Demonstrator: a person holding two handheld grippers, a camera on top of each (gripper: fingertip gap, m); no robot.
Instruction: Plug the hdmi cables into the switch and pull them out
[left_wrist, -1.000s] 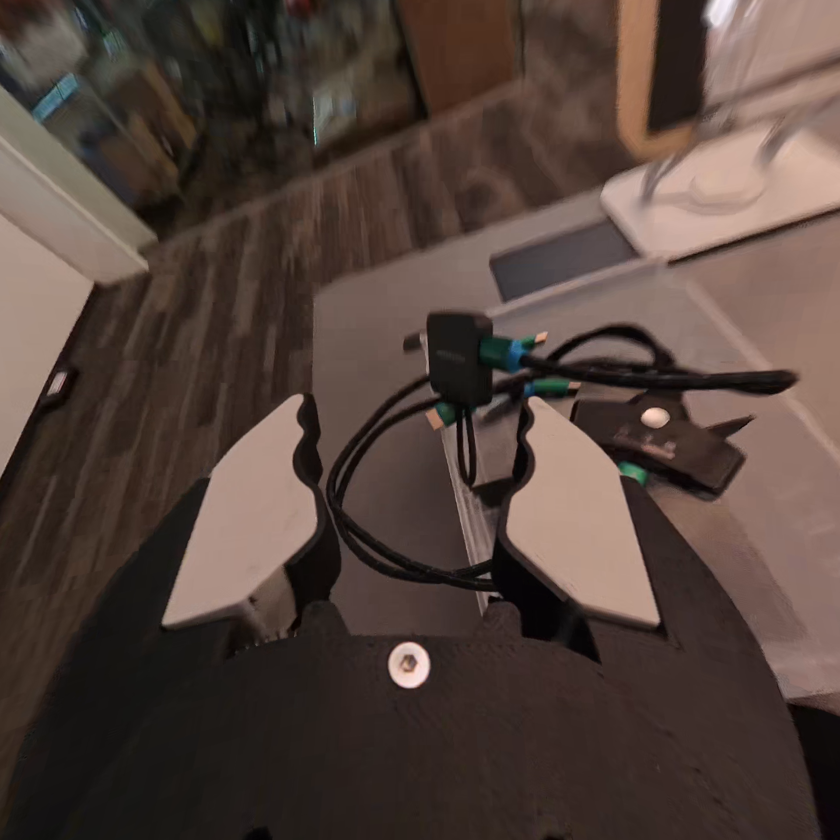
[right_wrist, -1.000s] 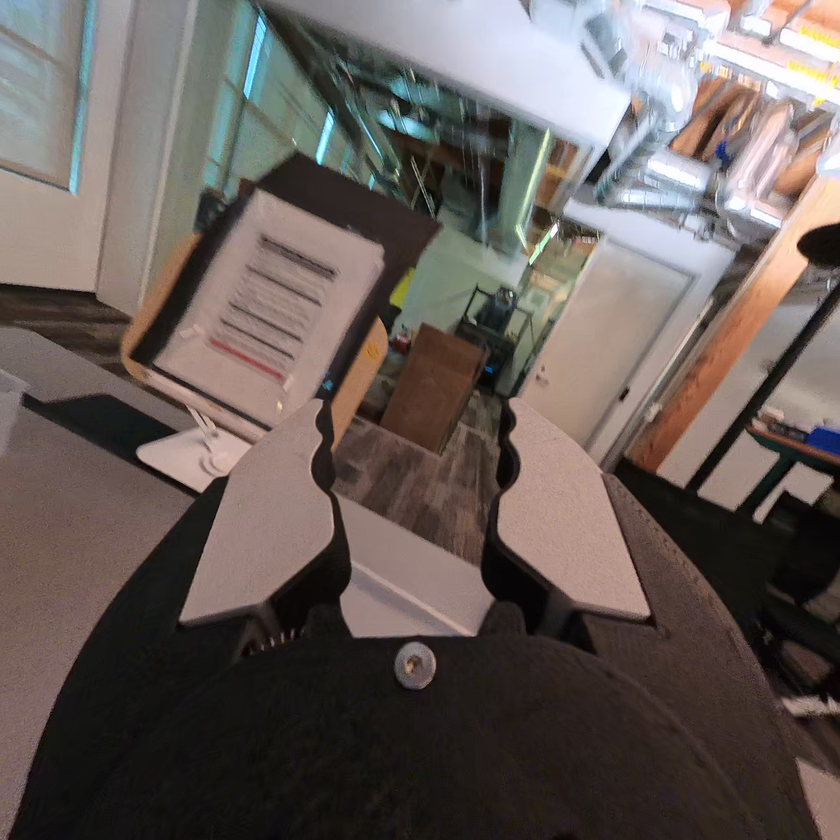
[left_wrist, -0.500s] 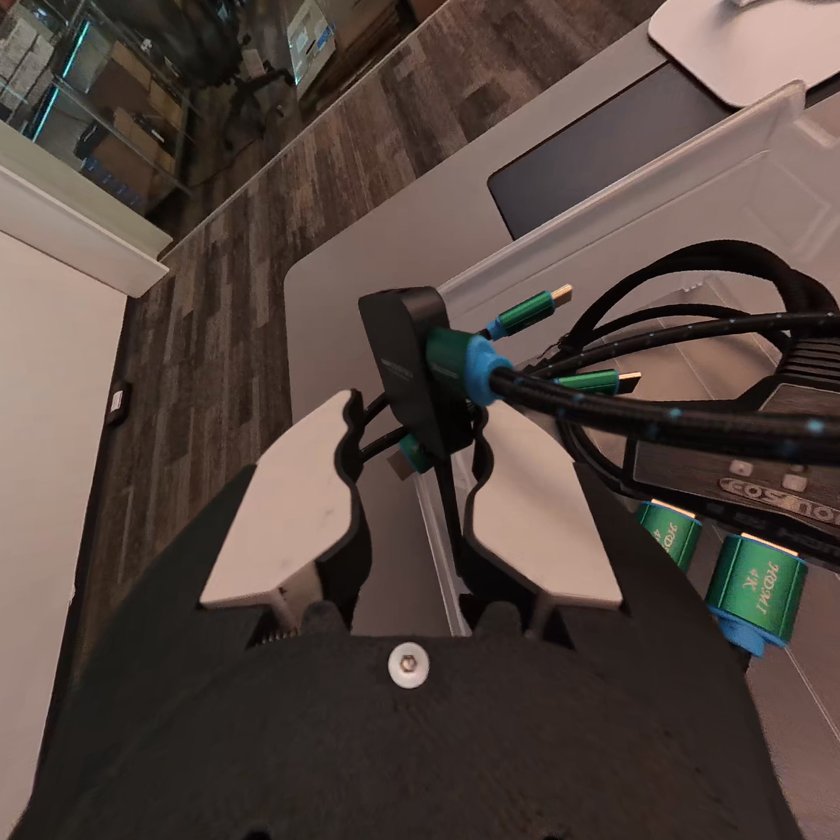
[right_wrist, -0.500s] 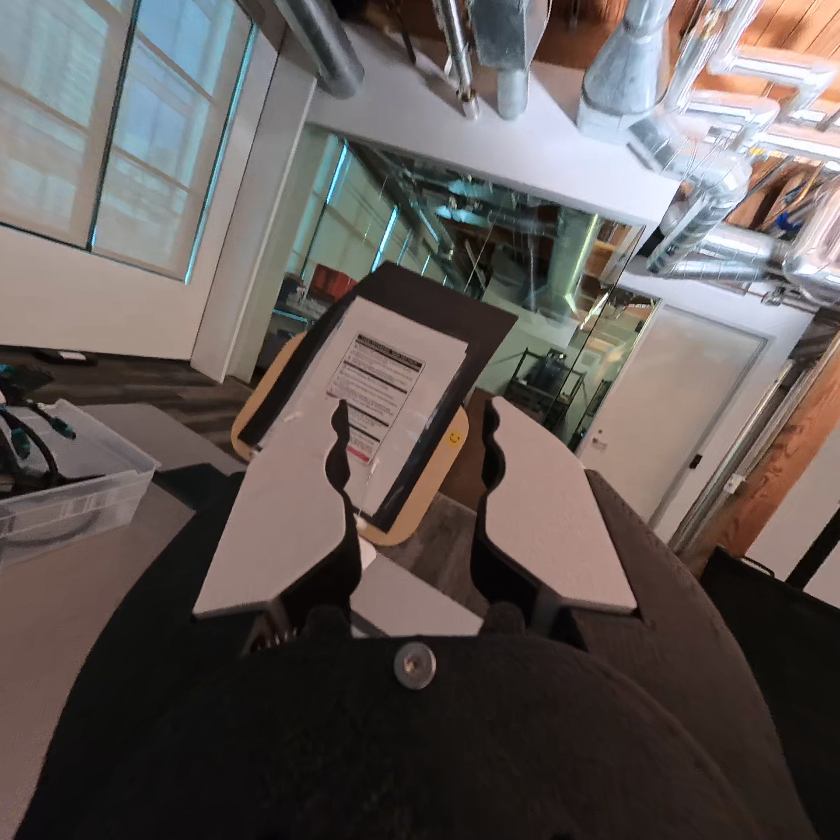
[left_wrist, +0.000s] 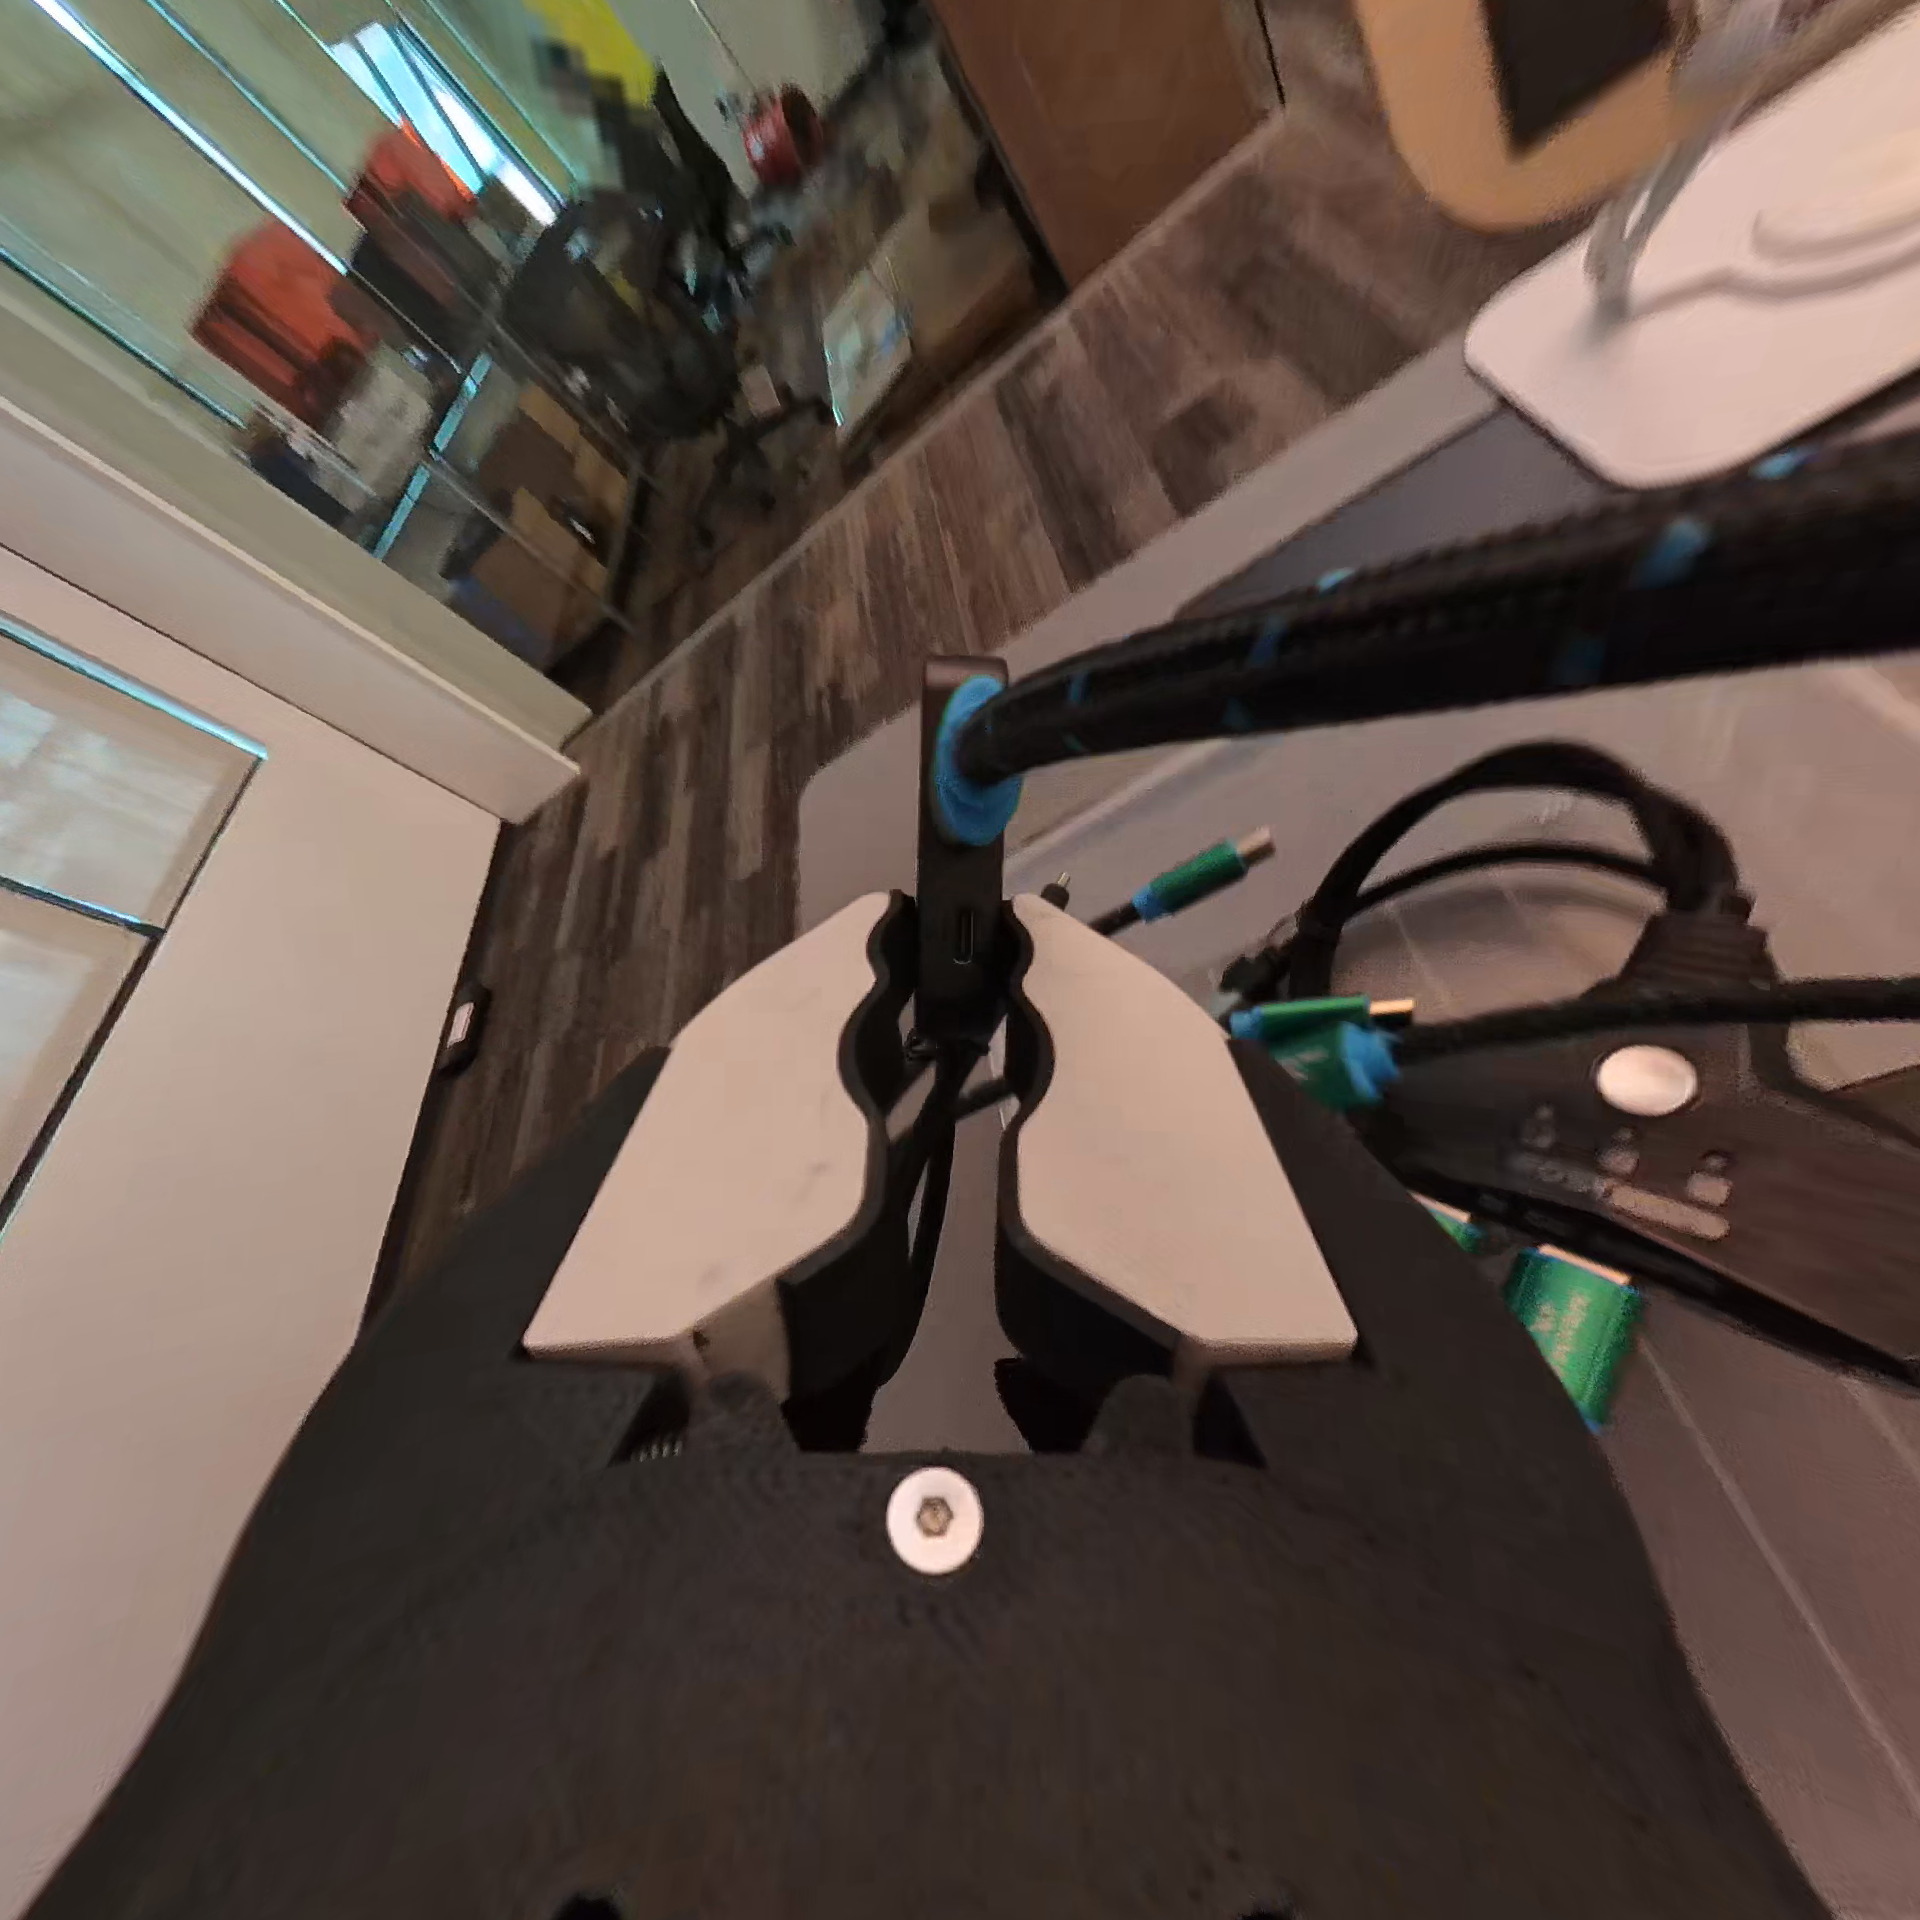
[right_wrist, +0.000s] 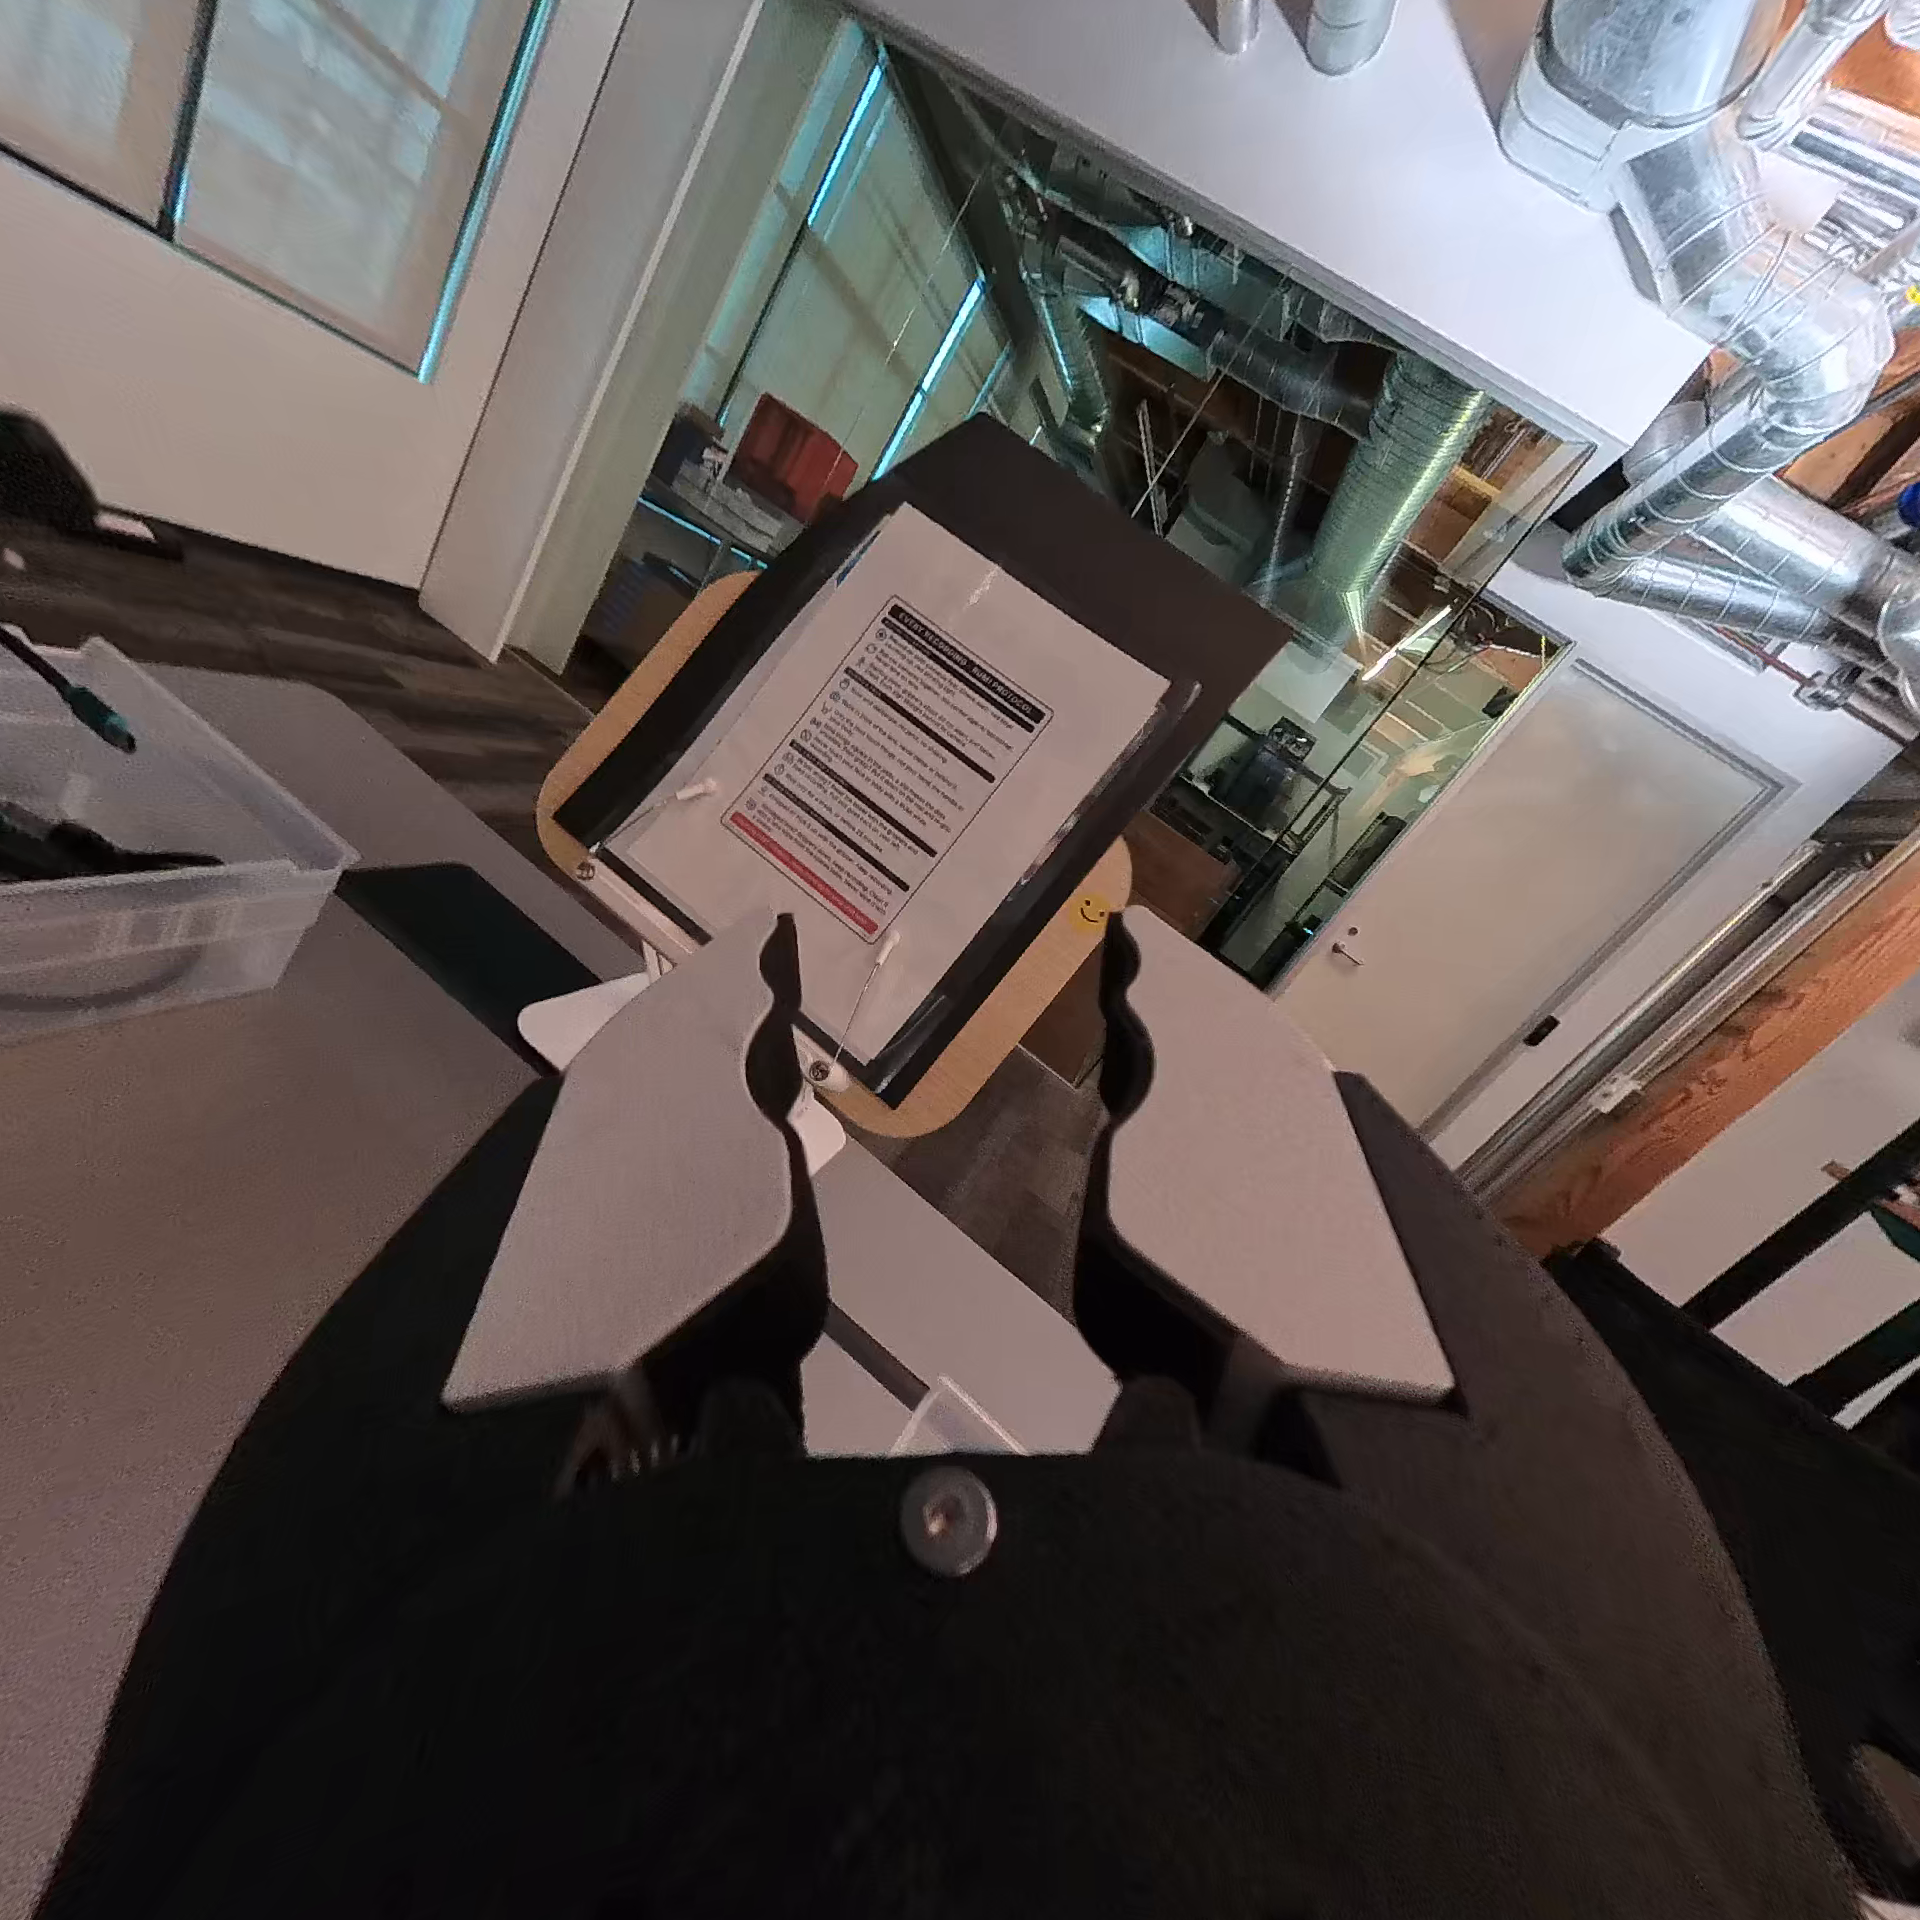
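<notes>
— What's the left gripper (left_wrist: 956, 940) got there?

— The small black switch (left_wrist: 958, 821), stood on its edge and pinched at the lower end; the jaws are closed down to just its thickness. A thick braided cable (left_wrist: 1403, 649) with a blue collar (left_wrist: 971, 764) is plugged into its side and runs off to the right.

— So which step is this?

— Pulling out, I'd say. One hand steadies the switch, and the other has to fetch that plug.

— And the other hand?

— The right gripper (right_wrist: 948, 971) is wide open and empty, aimed at the framed sheet (right_wrist: 883, 769) across the desk (nowhere near the work). It needs to swing over, grip the collar and draw straight out. The spare green plugs (left_wrist: 1205, 868) and a bigger black box (left_wrist: 1662, 1164) lie in the clear bin (right_wrist: 208, 883).
</notes>
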